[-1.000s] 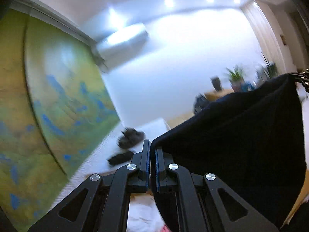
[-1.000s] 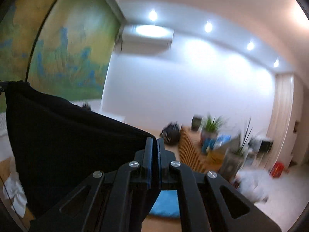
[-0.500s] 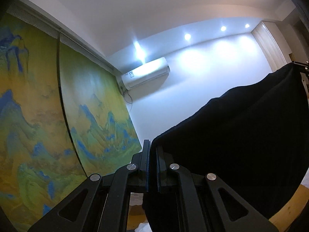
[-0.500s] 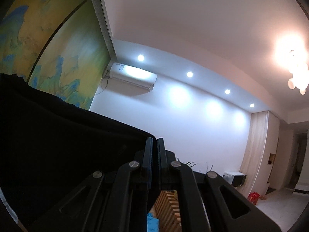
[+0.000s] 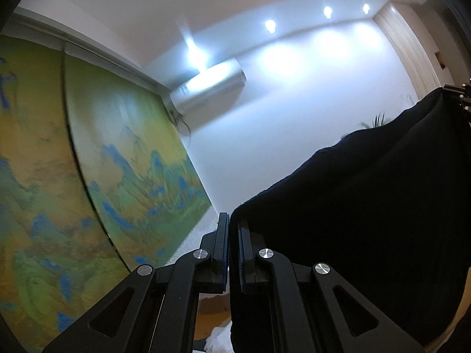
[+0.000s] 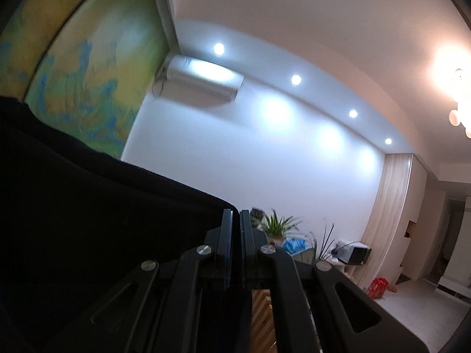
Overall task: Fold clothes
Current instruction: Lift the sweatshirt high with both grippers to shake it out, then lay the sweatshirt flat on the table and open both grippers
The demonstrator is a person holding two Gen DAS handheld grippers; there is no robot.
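The left gripper (image 5: 232,229) was pinched tight on one top corner of a black cloth (image 5: 368,206). Its two fingers were almost together, with only the thin cloth between them. The cloth spread away to the right of this gripper and hung down below it.

The right gripper (image 6: 236,223) was pinched tight on the other top corner. Here the black cloth spread away to the left of the gripper and dropped down under it.

I think each gripper held a corner so the cloth could hang open and flat, like a sheet on a line. That way the wrinkles fall out and the edges line up for a fold. The top edge sagged a little between the two grippers, so it was not pulled hard.

Both grippers pointed out across the room, not down at a table. Far past them was a white wall with an air conditioner (image 5: 209,85), and a big green and blue painting (image 5: 88,176) stood off to the left. A green plant (image 6: 278,225) sat just past the right gripper's tips. The fold itself had not started yet, I think.
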